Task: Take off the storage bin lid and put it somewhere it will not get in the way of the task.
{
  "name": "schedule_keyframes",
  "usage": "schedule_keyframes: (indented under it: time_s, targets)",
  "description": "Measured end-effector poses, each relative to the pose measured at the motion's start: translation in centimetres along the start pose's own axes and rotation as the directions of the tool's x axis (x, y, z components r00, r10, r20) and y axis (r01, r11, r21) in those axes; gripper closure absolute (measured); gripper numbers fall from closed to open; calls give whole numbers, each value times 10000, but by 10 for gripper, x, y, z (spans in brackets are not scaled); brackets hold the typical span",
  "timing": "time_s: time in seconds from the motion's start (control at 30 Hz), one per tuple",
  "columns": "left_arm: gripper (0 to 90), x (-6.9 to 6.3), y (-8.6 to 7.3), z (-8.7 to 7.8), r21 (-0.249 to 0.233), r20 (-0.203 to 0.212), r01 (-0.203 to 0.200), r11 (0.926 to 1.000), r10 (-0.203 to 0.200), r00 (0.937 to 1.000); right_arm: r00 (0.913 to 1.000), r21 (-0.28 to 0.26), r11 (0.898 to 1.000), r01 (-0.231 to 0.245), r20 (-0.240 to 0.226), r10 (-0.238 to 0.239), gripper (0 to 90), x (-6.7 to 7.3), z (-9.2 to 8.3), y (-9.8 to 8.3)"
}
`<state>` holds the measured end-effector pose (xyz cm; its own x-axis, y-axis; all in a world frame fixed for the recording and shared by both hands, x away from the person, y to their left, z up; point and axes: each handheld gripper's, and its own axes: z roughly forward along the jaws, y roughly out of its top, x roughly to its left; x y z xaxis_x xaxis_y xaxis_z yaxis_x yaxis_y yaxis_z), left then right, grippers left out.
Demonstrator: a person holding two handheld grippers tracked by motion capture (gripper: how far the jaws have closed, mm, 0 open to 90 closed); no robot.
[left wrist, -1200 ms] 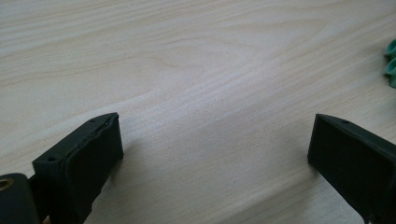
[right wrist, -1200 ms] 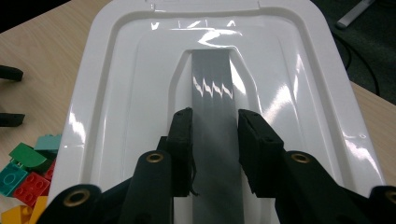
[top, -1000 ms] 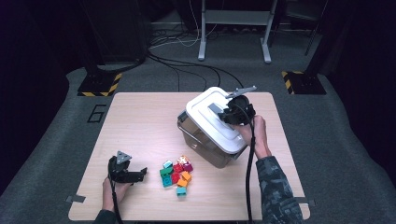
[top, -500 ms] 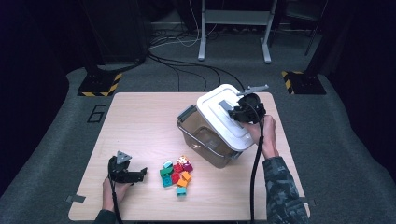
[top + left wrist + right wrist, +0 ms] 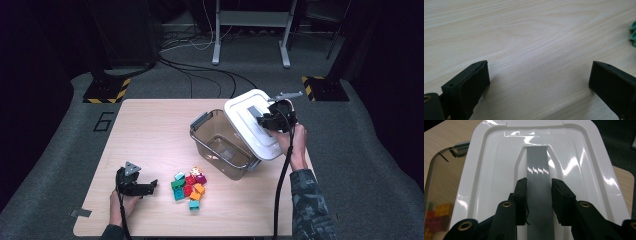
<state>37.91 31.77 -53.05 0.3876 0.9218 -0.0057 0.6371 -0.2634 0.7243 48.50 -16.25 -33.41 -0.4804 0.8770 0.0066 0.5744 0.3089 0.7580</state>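
Your pale wooden table (image 5: 150, 130) carries a clear bin (image 5: 220, 145); the coloured blocks (image 5: 189, 185) lie just beside the bin, nearer you.

White plastic lid (image 5: 499, 170) with grey centre handle strip (image 5: 537, 167): near end cut off by the bottom edge of my right gripper view, and my jaws cover both flanks of the strip where they clamp it. In the high view the lid hides the right rim of the clear brownish plastic box (image 5: 220, 145), and my right gripper (image 5: 267, 119) masks part of the strip. Pile of small coloured plastic bricks (image 5: 189, 186): too small to count in the high view; through the box wall just yellow-red blur (image 5: 439, 216). Green studded brick (image 5: 633, 33) is clipped by the right edge of my left gripper view. Tips of my left jaws run off the bottom there.
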Motion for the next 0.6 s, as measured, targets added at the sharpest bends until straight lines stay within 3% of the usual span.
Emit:
schedule_keyframes:
  time_s: [0.6]
  targets:
    - [29, 0, 0, 0, 1, -3, -5, 10000, 5, 10000, 9941, -170, 9974, -702, 813, 713, 666, -31, -14, -17]
